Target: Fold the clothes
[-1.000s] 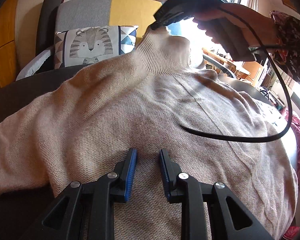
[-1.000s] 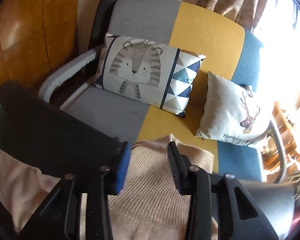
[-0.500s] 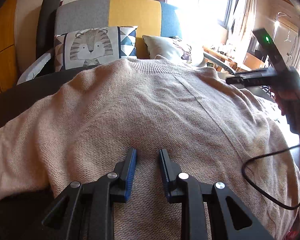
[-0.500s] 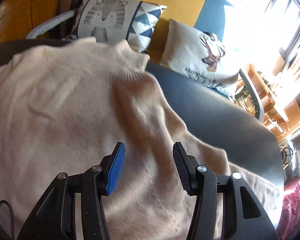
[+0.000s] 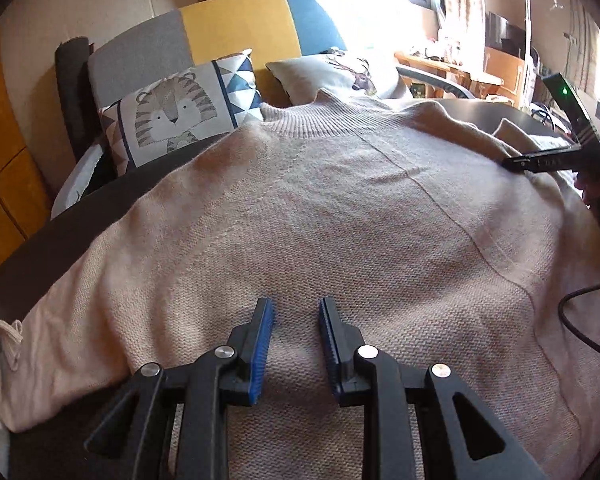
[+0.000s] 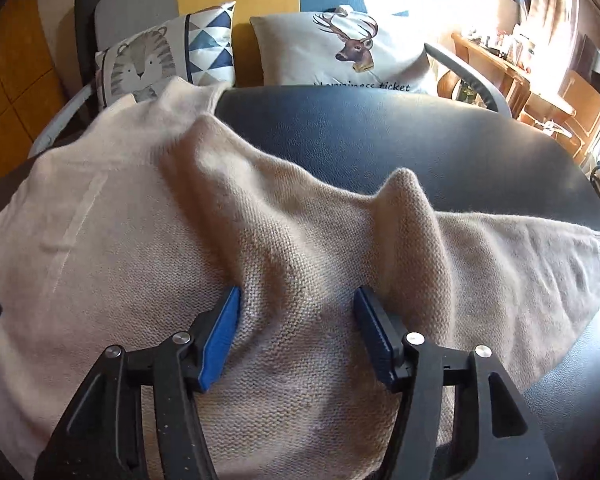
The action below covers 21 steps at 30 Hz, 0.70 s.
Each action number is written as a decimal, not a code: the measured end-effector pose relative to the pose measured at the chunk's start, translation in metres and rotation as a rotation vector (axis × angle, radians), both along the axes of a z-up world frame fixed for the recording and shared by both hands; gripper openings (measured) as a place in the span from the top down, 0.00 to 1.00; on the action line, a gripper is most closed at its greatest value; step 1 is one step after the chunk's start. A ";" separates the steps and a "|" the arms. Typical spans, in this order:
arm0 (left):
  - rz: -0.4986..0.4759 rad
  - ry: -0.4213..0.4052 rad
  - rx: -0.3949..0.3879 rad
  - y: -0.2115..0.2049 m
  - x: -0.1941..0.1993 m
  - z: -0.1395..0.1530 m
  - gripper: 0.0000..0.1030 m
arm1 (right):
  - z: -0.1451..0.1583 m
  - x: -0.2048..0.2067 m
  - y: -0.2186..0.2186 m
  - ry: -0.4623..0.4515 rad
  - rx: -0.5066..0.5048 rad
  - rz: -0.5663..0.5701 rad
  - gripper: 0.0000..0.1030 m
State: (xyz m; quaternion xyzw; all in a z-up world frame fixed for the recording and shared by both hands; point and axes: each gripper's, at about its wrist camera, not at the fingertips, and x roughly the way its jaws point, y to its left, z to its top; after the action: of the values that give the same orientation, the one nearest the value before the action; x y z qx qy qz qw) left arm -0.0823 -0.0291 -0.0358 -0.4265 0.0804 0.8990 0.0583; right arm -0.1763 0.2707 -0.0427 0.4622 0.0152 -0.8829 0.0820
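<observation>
Now the right hand-held gripper (image 6: 296, 332) has dropped onto the sweater (image 6: 148, 216) sleeve.

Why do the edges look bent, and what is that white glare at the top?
Both views are fisheye, so the sweater bulges and corners go black. Left wrist view: window sunlight blows out white behind the sofa. Right wrist view: same glare top right; tongs and knit stay sharp.
</observation>
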 end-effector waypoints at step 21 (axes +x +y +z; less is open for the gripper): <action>0.222 0.056 -0.105 -0.054 -0.139 -0.006 0.53 | -0.016 -0.067 0.007 0.032 0.146 -0.084 0.82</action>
State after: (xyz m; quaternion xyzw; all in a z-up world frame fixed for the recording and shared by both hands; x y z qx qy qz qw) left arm -0.2215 -0.0826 -0.0415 -0.4098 0.0812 0.9061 -0.0664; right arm -0.2432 0.2773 -0.0586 0.4531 0.0613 -0.8893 0.0106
